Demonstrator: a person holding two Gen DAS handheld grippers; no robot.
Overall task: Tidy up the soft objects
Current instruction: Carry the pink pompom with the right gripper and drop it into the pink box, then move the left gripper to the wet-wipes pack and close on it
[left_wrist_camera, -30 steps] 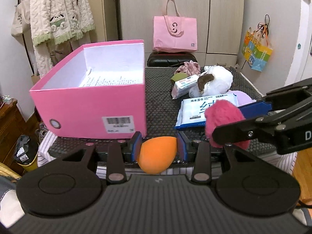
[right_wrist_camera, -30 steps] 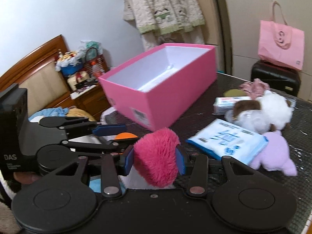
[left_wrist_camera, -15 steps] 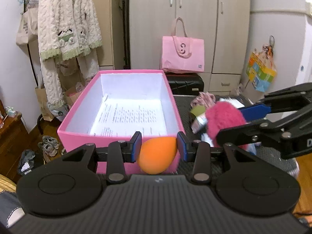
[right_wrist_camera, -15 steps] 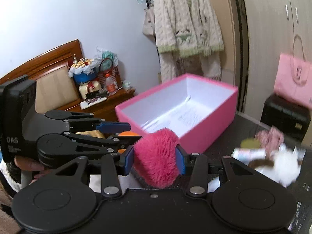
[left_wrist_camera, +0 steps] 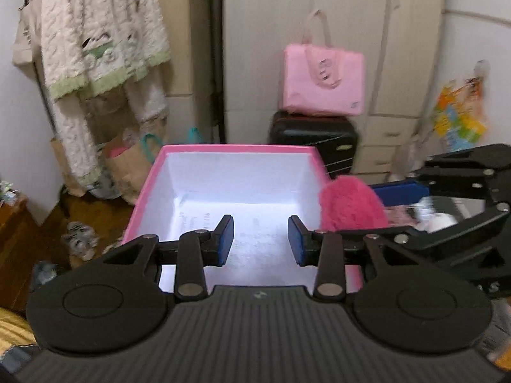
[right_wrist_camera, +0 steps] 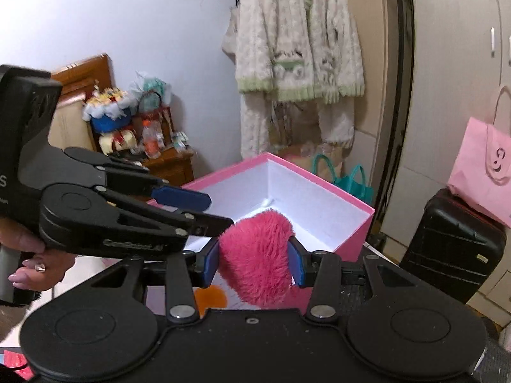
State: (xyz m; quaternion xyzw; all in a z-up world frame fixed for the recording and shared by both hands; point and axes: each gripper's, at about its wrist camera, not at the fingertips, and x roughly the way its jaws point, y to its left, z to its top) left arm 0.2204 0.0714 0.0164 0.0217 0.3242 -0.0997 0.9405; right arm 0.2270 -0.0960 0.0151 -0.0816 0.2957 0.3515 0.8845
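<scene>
A pink box [left_wrist_camera: 234, 150] with a white inside stands open below both grippers; it also shows in the right wrist view [right_wrist_camera: 354, 220]. My left gripper [left_wrist_camera: 260, 239] is open and empty above the box's inside. An orange sponge [right_wrist_camera: 210, 296] lies in the box, seen below the right gripper. My right gripper [right_wrist_camera: 254, 261] is shut on a fuzzy magenta pom-pom [right_wrist_camera: 257, 261], held over the box's near right edge. The pom-pom also shows in the left wrist view [left_wrist_camera: 349, 206], just right of the left gripper.
A black suitcase [left_wrist_camera: 314, 140] with a pink tote bag [left_wrist_camera: 322, 81] on it stands behind the box. A cream knit cardigan [left_wrist_camera: 92, 32] hangs at the left. A white plush [left_wrist_camera: 436, 220] lies at the right. A wooden cabinet [right_wrist_camera: 166, 162] stands far left.
My left gripper moved over the box and opened; the orange sponge dropped into the box. My right gripper moved with the pom-pom up to the box's edge.
</scene>
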